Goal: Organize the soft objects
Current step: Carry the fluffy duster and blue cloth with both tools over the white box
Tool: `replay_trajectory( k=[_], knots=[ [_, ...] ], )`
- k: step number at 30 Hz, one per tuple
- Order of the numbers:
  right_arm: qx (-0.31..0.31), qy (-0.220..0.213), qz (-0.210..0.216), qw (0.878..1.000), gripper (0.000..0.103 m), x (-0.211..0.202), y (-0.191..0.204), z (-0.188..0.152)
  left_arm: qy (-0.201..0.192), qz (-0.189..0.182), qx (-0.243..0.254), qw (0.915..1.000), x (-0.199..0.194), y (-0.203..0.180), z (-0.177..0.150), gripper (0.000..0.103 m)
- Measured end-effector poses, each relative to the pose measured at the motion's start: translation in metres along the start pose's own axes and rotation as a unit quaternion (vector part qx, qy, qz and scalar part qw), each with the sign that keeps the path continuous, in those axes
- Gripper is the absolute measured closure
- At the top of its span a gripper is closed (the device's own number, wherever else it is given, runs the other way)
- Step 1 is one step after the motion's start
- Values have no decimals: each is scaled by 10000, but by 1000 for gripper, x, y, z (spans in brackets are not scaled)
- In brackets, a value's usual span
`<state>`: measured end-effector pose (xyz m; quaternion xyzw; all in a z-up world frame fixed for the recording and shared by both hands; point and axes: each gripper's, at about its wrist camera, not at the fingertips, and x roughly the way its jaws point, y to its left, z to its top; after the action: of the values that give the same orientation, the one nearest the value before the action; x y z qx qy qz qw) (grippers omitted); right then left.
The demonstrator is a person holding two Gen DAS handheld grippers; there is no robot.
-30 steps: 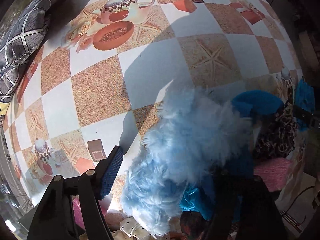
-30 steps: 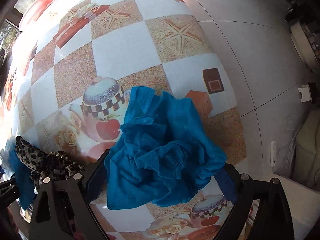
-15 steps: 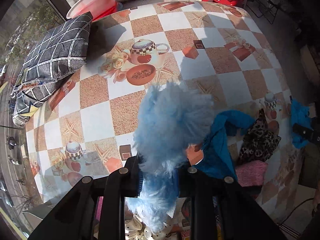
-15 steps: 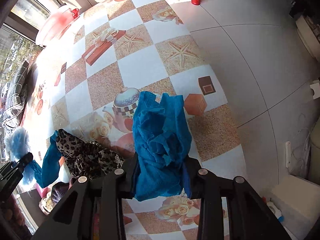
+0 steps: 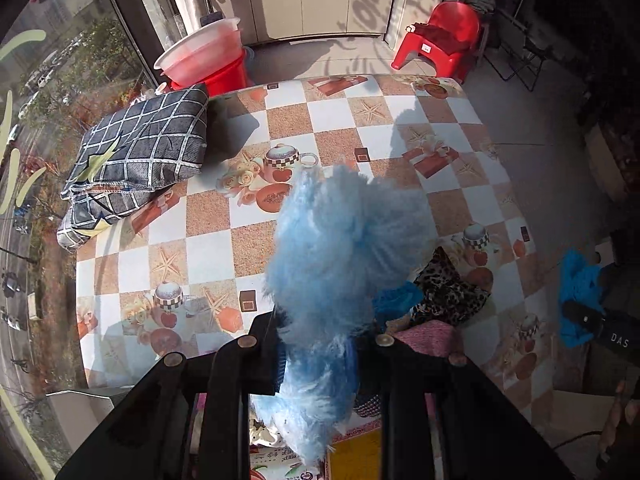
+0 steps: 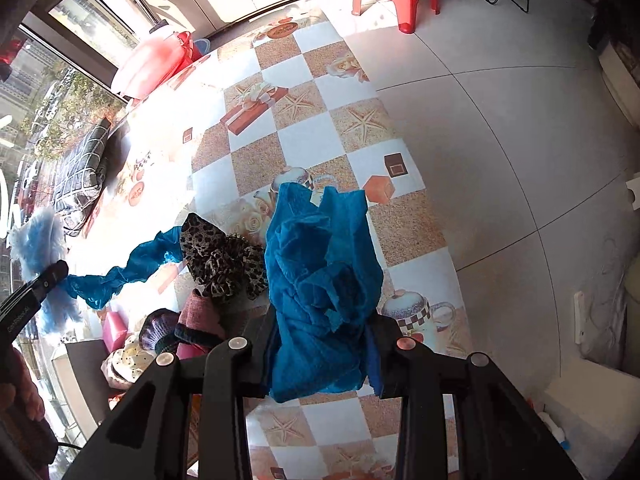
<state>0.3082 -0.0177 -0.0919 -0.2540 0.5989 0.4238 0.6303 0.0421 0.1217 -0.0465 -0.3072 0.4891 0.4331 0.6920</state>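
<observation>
My left gripper (image 5: pixel 318 354) is shut on a fluffy light-blue piece (image 5: pixel 344 256), lifted high above the checkered table (image 5: pixel 208 248). A thin teal scarf (image 6: pixel 120 270) trails from that fluffy piece (image 6: pixel 34 244) toward the heap. My right gripper (image 6: pixel 320 346) is shut on a bunched teal cloth (image 6: pixel 320 276), also raised off the table (image 6: pixel 312 144). Below lie a leopard-print cloth (image 6: pixel 224 258), a pink knitted piece (image 5: pixel 428 338) and a dark knitted item (image 6: pixel 160 334). The right gripper (image 5: pixel 588 322) with its teal cloth (image 5: pixel 578 292) shows at the left wrist view's right edge.
Two dark grid-patterned pillows (image 5: pixel 140 156) are stacked at the table's far left corner. Red and pink basins (image 5: pixel 204 58) and a red plastic stool (image 5: pixel 440 36) stand on the floor beyond. Tiled floor (image 6: pixel 500 140) lies right of the table. A cardboard box (image 6: pixel 86 372) sits near the heap.
Both grippers closed on their cloths and rose well above the table. The fluffy blue piece and the teal cloth came up off the surface, and more of the room is in view.
</observation>
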Motion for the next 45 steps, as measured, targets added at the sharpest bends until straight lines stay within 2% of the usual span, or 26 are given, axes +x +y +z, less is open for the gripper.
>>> replay_trajectory(
  k=[7,13,20,25,30,33,37,41,45],
  knots=[
    [-90,-114,245,9996,68,-24,2,-9,-397,-213,95,9989,-51,-26,1,78],
    [-127,-179,429,9988,68,-38,0,-18,-366,-176,346,9986,-72,-54,-6,78],
    [-305,-129,446,9985,68,-51,-10,-39,-38,-368,929,9950,-75,-107,-48,78],
    [-496,6,422,9979,68,-56,-18,-64,250,-576,1459,9873,-77,-150,-90,78],
    [-662,221,469,9965,68,-58,-28,-96,534,-572,2053,9756,-77,-185,-137,78],
    [-758,357,456,9954,68,-56,-34,-114,704,-733,2056,9733,-78,-193,-159,78],
    [-752,458,542,9946,67,-53,-41,-129,813,-594,1914,9763,-78,-197,-181,78],
    [-744,554,633,9937,68,-48,-43,-140,908,-529,1926,9756,-79,-194,-194,78],
    [-759,589,666,9931,67,-49,-37,-149,816,-500,2025,9746,-87,-189,-203,78]
  ],
)
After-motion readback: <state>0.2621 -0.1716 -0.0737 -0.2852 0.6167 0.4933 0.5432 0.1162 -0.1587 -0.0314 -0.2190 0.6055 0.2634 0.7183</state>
